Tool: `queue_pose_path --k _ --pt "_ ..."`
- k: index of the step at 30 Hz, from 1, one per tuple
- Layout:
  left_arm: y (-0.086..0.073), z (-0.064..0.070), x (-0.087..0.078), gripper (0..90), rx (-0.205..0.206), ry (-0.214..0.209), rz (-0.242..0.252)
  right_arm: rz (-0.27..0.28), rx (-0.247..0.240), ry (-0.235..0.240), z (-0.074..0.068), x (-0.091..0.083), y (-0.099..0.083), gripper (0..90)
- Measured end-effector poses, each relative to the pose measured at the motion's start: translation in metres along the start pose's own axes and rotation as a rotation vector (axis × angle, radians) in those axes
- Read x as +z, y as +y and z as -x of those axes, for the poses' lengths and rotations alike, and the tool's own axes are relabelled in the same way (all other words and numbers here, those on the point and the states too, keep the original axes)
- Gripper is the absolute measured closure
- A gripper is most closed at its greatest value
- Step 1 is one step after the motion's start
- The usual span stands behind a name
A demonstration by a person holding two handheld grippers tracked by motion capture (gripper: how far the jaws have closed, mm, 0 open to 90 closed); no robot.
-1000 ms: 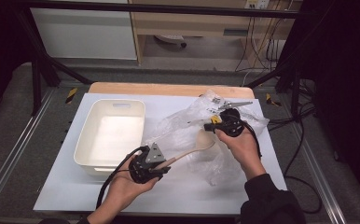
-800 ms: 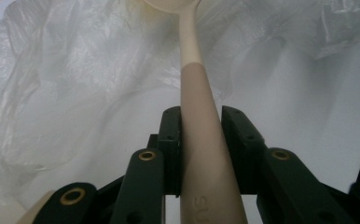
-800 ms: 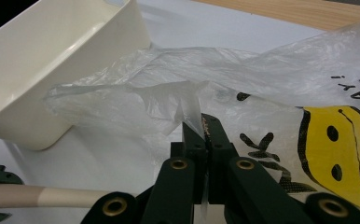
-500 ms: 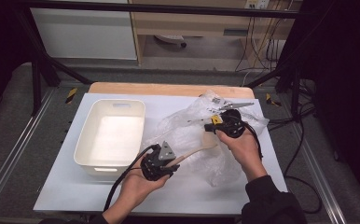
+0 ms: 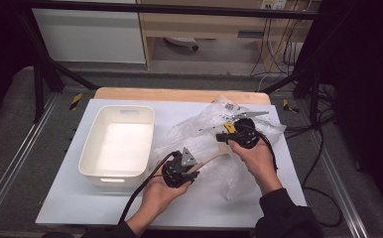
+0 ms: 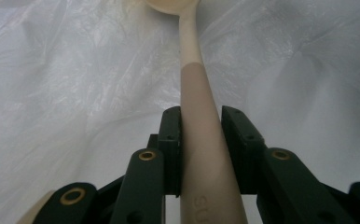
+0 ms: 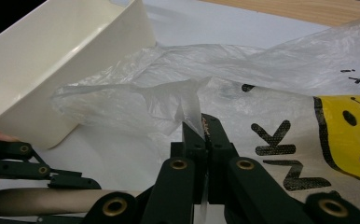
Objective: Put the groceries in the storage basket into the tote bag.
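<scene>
A beige spoon (image 5: 210,159) runs from my left gripper (image 5: 194,168) into a crumpled clear plastic bag (image 5: 204,130) at mid-table. In the left gripper view the left gripper (image 6: 200,119) is shut on the spoon's handle (image 6: 201,93), and the spoon's bowl sits at the top edge against the bag (image 6: 75,84). My right gripper (image 5: 223,138) is shut on the bag's edge. In the right gripper view that gripper (image 7: 205,128) pinches a flap of the bag (image 7: 169,100), which bears a yellow and black print.
A white plastic bin (image 5: 117,144) stands left of the bag on the white table top (image 5: 70,208), also close to the bag's mouth in the right gripper view (image 7: 61,60). A wooden board (image 5: 179,94) lies along the back edge. Cables hang off the right side.
My left gripper has moved to the right with the spoon, closer to the bag and the right gripper. The right gripper has kept still, holding the bag.
</scene>
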State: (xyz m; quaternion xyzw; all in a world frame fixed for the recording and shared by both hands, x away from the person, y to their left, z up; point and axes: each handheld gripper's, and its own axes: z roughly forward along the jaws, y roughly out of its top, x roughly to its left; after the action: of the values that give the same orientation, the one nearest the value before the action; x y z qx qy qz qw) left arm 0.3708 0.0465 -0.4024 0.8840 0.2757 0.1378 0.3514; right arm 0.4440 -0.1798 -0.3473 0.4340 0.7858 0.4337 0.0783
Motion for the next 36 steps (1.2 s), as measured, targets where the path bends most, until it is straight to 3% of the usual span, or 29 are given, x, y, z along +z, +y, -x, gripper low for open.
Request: queue_pose_path --k 10,25,36 --pt "0.007 -0.004 0.015 69.3 -0.023 0.023 0.002 0.006 0.000 0.004 -0.002 -0.005 -0.001 90.0" --pt "0.025 -0.013 0.038 69.3 -0.061 0.050 0.061 0.014 0.001 0.009 -0.002 -0.008 -0.006 90.0" --pt "0.030 -0.005 0.055 69.3 -0.080 0.044 0.083 0.013 -0.001 0.022 -0.003 -0.007 -0.008 90.0"
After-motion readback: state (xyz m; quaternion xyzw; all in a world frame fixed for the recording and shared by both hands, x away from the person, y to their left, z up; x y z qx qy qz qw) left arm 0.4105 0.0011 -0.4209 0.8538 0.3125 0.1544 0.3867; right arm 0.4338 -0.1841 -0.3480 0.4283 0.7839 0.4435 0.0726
